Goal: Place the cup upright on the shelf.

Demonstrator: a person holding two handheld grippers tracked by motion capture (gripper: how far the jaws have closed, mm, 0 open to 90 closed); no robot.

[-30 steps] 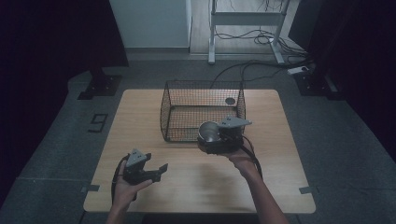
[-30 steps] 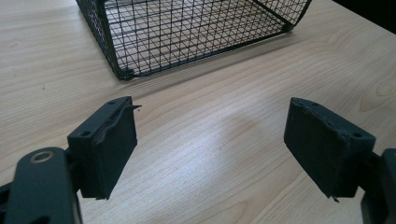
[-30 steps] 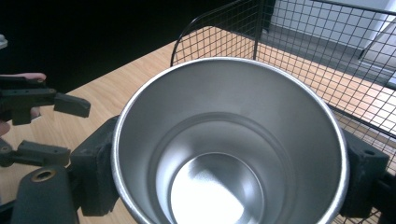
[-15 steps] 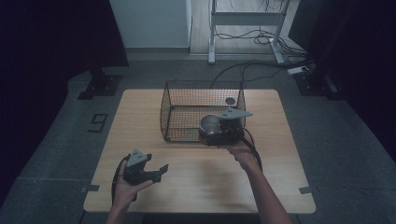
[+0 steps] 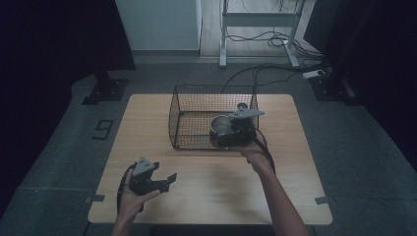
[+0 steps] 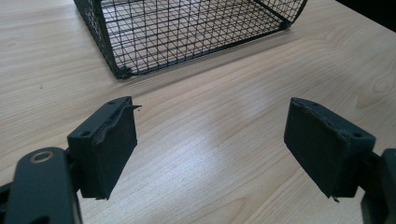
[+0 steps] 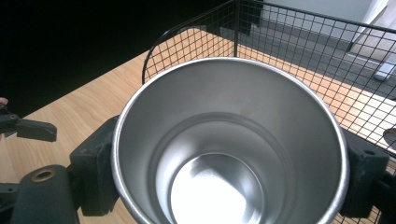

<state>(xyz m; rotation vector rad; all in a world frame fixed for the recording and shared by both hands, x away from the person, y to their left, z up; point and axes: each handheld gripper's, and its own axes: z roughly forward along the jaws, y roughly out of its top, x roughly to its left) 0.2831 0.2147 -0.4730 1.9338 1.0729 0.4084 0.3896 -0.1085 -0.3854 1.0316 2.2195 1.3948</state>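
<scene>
With my right gripper (image 5: 227,133) clamped on the steel cup (image 7: 229,144), I judge lowering it into the wire basket (image 5: 196,98) comes next, my left gripper (image 6: 210,149) idle with jaws apart.

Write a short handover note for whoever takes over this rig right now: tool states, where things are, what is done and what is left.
Right tool: shut on the steel cup, jaws on its sides, held at the near right part of the wire basket.
Left tool: open, empty, over the near left of the table, apart from the basket.
Done: cup gripped and brought to the basket.
Left: probably set the cup down on the basket floor, then release; whether it already rests there is unclear. A small dark object lies by the basket's far right corner.
</scene>
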